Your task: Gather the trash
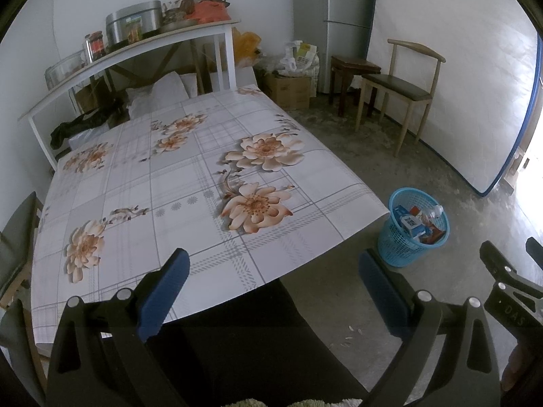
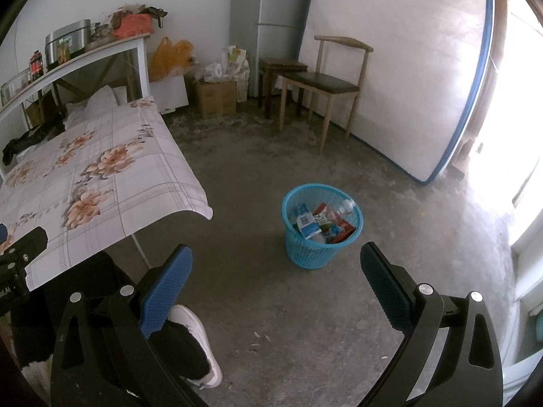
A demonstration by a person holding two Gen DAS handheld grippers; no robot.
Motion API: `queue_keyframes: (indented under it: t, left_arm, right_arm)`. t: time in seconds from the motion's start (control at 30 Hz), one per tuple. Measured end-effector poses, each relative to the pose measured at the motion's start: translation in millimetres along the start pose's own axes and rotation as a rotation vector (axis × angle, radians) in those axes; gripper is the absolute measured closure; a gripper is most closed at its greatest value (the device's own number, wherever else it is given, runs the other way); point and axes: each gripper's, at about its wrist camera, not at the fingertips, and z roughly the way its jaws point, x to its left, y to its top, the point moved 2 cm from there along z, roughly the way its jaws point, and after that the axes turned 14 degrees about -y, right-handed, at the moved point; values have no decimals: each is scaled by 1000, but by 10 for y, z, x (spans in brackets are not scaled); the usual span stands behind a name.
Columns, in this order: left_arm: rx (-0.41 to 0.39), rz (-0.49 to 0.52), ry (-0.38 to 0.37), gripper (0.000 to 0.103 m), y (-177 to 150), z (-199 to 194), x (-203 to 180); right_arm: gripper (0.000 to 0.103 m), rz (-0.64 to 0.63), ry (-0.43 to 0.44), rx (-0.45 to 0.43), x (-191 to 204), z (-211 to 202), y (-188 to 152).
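Note:
A blue plastic basket [image 2: 320,227] stands on the concrete floor to the right of the table, holding a milk carton [image 2: 307,225], a clear bottle [image 2: 346,207] and red wrappers. The same basket [image 1: 412,225] shows in the left wrist view beside the table's corner. My right gripper [image 2: 276,261] hangs open above the floor, short of the basket, nothing between its blue pads. My left gripper [image 1: 273,266] is open too, over the table's near edge, empty. The table [image 1: 142,183] wears a flowered cloth with no loose item on it.
A wooden chair [image 2: 325,84] and a dark stool [image 2: 280,74] stand at the back by a leaning mattress [image 2: 407,78]. Cardboard boxes and bags [image 2: 217,95] crowd the far corner. A white shelf [image 1: 135,51] carries pots and jars. A person's leg and white shoe [image 2: 197,335] are near.

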Motion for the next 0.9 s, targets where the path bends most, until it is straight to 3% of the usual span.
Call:
queue_keyframes:
  t: [0.9]
  left_arm:
    - [5, -10, -2, 6, -34, 4, -3]
  right_arm:
    - [8, 0, 0, 2, 0, -3, -9]
